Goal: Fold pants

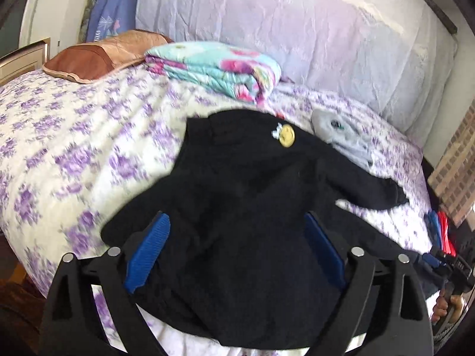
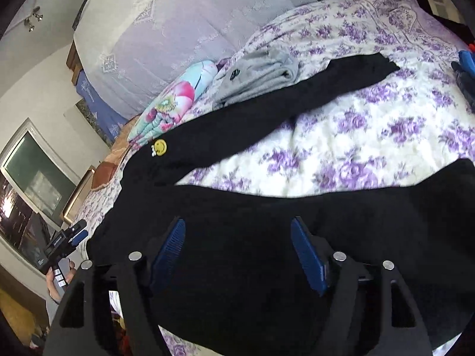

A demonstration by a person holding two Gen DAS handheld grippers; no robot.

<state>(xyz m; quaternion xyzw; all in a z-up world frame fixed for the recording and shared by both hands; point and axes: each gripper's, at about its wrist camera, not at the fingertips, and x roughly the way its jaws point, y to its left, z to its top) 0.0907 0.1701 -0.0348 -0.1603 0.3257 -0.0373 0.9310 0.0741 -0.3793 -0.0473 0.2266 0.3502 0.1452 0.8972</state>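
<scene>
Because the black pants (image 1: 237, 201) blend with the dark frames of both tools, I cannot make out their folds or where the cloth ends near the bottom edge, and my left view is blurred. The pants lie spread on the flowered bed (image 1: 74, 148), one leg stretching away past a yellow smiley badge (image 2: 160, 147). My left tool (image 1: 236, 252) stands spread wide, the waist end lying between its blue pads, untouched as far as I see. My right tool (image 2: 237, 255) is likewise spread above the near leg, gripping nothing. Grey clothes (image 2: 261, 74) lie just beyond.
</scene>
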